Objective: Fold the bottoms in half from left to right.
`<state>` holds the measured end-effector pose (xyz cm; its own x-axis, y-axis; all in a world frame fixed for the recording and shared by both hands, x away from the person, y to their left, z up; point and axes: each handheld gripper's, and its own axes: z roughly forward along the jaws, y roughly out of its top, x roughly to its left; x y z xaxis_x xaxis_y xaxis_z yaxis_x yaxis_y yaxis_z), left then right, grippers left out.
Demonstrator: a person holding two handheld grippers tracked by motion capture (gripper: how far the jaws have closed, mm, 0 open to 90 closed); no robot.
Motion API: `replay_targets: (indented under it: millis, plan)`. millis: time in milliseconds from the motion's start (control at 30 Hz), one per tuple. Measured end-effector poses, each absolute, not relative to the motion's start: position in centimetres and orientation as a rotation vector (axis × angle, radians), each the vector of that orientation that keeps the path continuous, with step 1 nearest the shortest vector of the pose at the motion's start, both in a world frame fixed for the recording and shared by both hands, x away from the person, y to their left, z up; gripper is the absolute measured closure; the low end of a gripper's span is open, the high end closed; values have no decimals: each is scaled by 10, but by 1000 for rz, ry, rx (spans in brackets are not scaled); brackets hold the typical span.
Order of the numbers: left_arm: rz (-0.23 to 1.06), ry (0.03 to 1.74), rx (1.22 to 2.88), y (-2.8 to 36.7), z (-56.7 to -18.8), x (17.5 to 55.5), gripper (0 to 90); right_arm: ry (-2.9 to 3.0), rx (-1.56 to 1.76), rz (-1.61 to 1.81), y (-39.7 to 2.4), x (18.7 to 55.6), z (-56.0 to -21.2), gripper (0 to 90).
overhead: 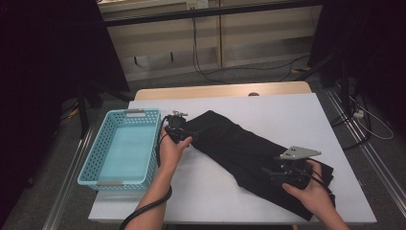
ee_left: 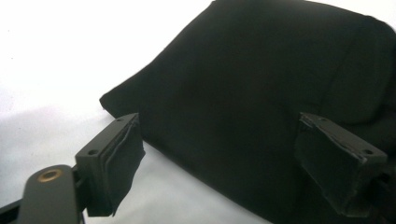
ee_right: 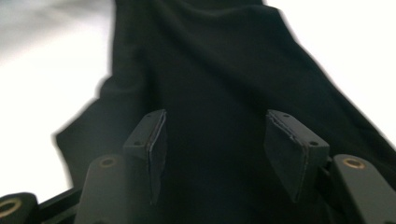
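Black garment lies folded across the middle of the white worktop, right of the blue basket — left gripper and right gripper both spread at opposite ends, gripping nothing — likely just let go.

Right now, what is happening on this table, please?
A person works on a black garment that lies folded lengthwise across the white table. The left gripper is at the end near the blue basket, the right gripper at the other end. Both stand with jaws open over the cloth, pressing on nothing. The basket holds nothing.
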<state>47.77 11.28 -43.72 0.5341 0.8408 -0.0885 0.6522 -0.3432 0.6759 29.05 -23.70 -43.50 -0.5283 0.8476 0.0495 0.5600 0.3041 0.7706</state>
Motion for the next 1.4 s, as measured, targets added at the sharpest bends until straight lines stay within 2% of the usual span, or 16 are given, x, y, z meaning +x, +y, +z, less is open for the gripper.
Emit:
replay_targets:
  millis: [133,300,367,467,667,867,967,1000,1300,1333,1367,1400]
  plan:
    - [361,1168,2108,114,-438,470,137,2149,1324,1059,-256,290,-434,412]
    - [355,1117,2122,117,-439,460,133,2088,1393,994,-275,292,-435,506]
    - [355,1112,2121,118,-440,457,126,2066,1415,969,-282,293,-435,579]
    - [362,1084,2129,120,-439,451,123,2050,1432,906,-292,297,-437,641]
    - [380,1048,2139,124,-433,446,121,2019,1496,878,-313,303,-441,739]
    - [375,1045,2129,122,-437,443,126,2050,1512,806,-316,305,-451,710]
    - [381,1041,2126,121,-437,443,127,2063,1525,822,-316,305,-453,802]
    - [384,1039,2124,120,-437,443,127,2070,1519,816,-316,305,-452,867]
    - [385,1035,2126,120,-437,443,128,2043,1489,800,-317,306,-446,866]
    - [376,1032,2135,121,-437,444,127,2050,1489,806,-316,306,-447,841]
    - [372,1028,2144,122,-437,444,127,2057,1491,820,-315,307,-447,752]
    - [366,1032,2142,121,-437,443,127,2054,1494,837,-313,307,-446,703]
